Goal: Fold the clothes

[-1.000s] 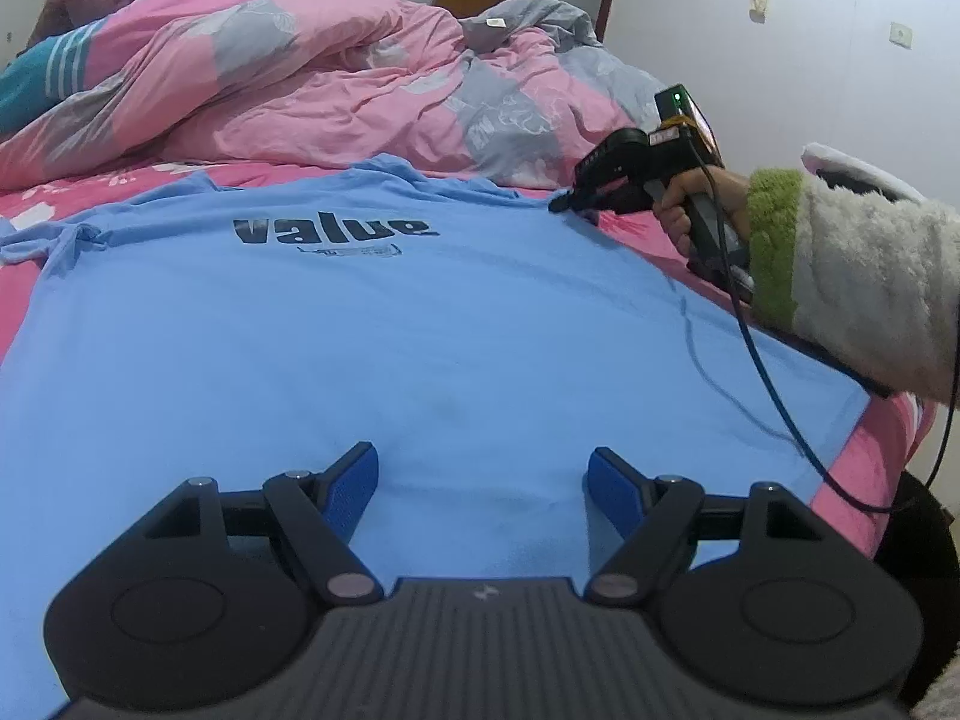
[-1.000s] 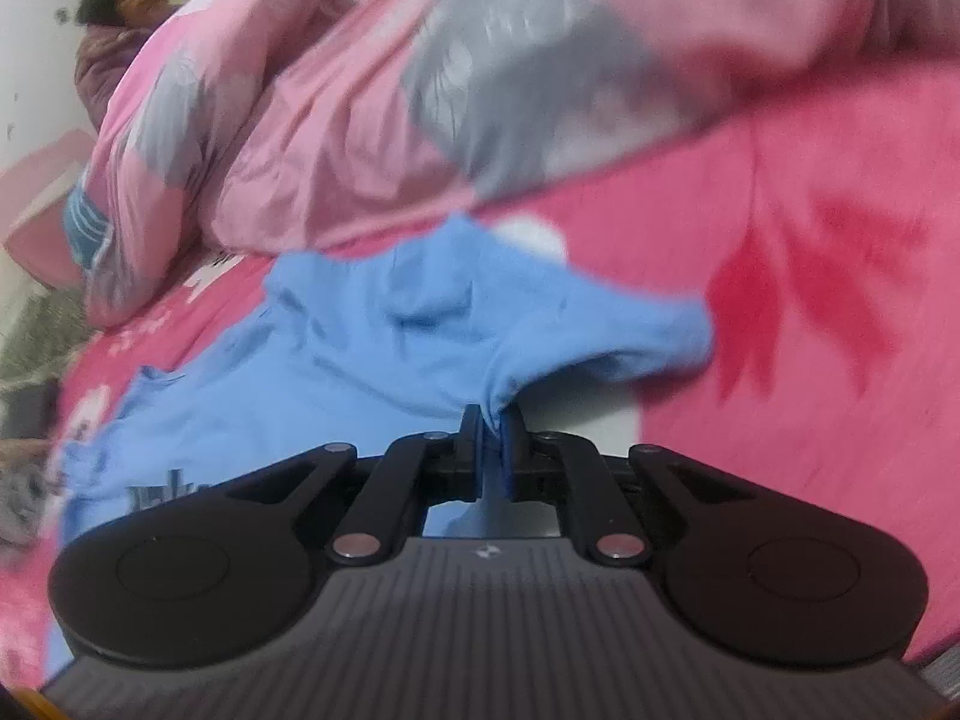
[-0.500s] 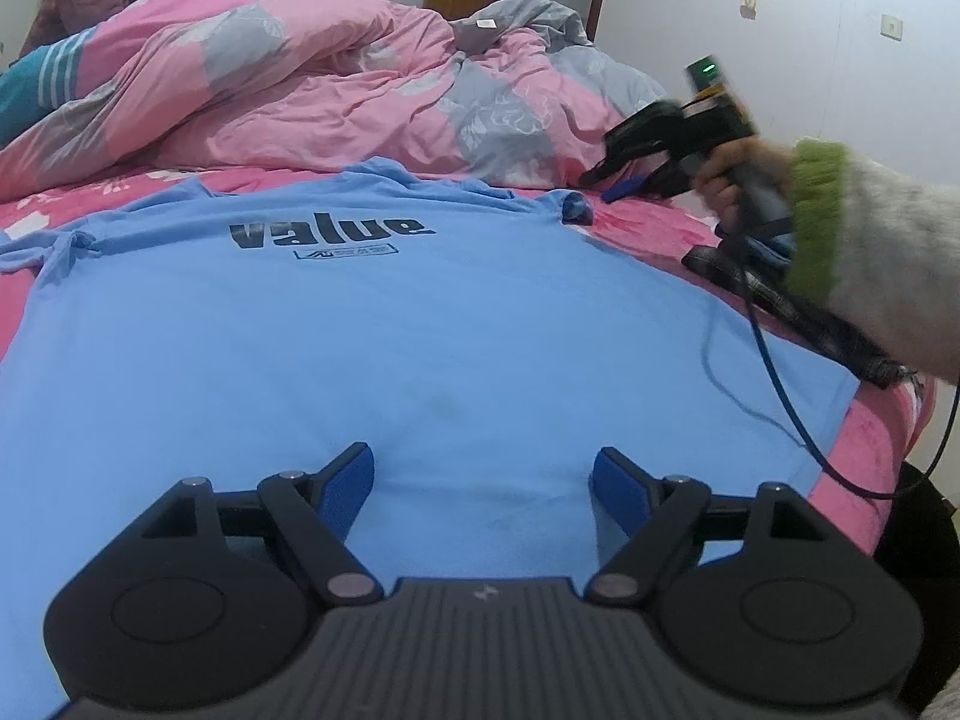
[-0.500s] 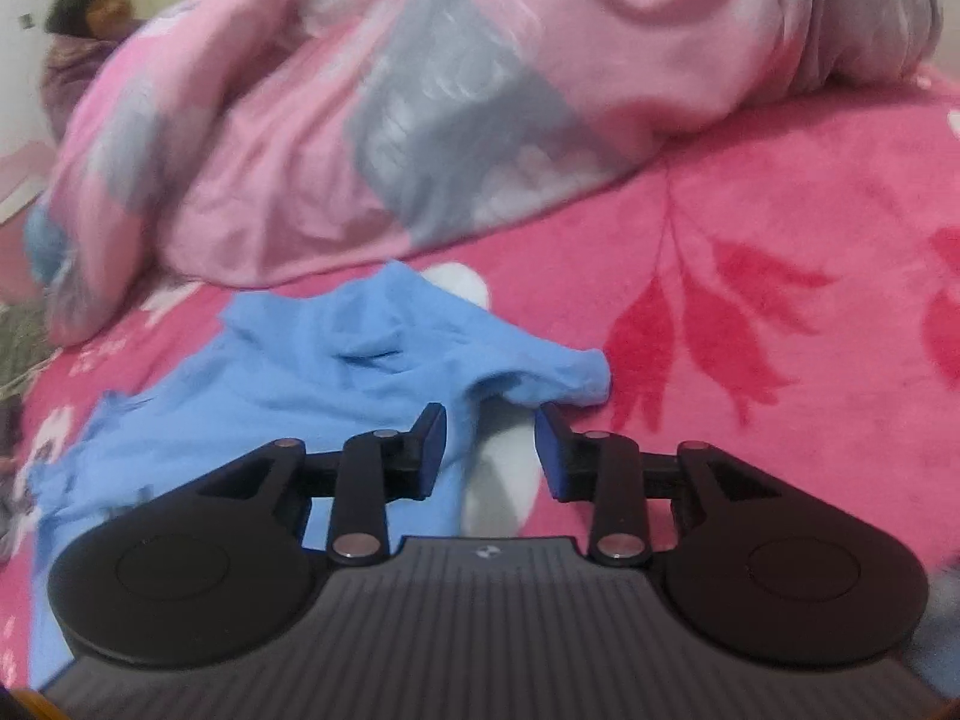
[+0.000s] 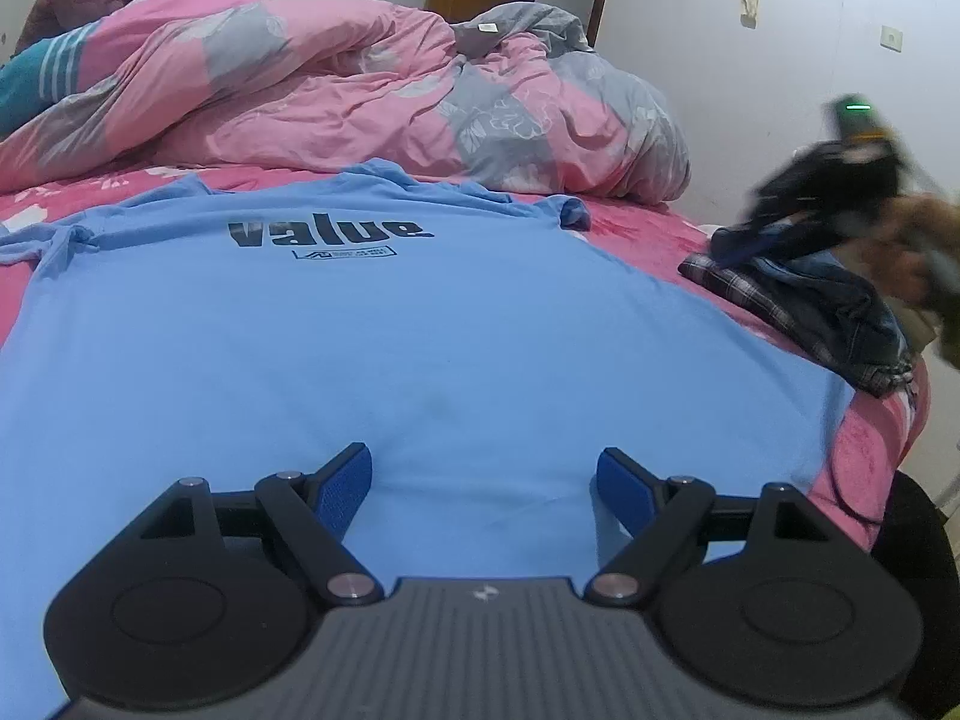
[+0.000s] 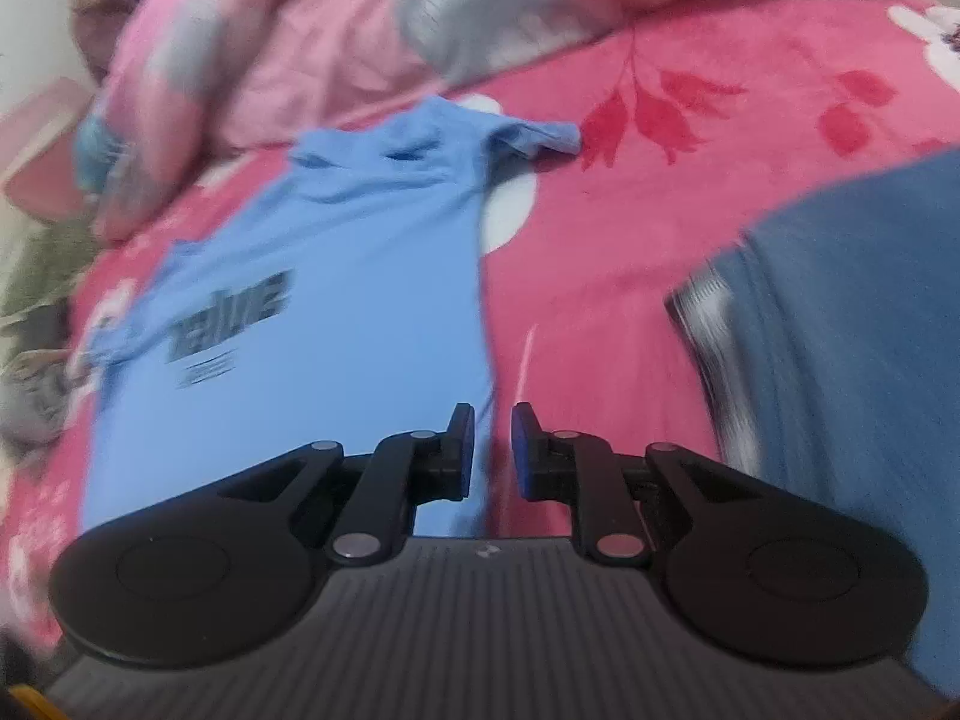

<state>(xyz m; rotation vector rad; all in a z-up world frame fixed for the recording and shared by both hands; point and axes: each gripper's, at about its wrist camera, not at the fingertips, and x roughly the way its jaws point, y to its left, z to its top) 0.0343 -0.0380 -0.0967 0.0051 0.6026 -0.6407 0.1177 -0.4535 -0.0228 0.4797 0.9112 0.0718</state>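
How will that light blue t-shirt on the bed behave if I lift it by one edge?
The light blue t-shirt will probably drape limply: it lies thin and flat, its sleeve crumpled. It looks light. On the fuzzy pink bedspread, it may drag rather than slide.

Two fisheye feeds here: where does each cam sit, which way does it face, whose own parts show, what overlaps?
Left wrist: sits on the left gripper, low over the blue T-shirt, facing up the bed toward the pink duvet; its open fingers show, and the right gripper is blurred at right.
Right wrist: sits on the right gripper, angled down along the shirt's edge; its narrow-gapped fingers show, closing, nothing between.
Shared: T-shirt with "value" print, duvet, pink sheet, dark plaid garment.
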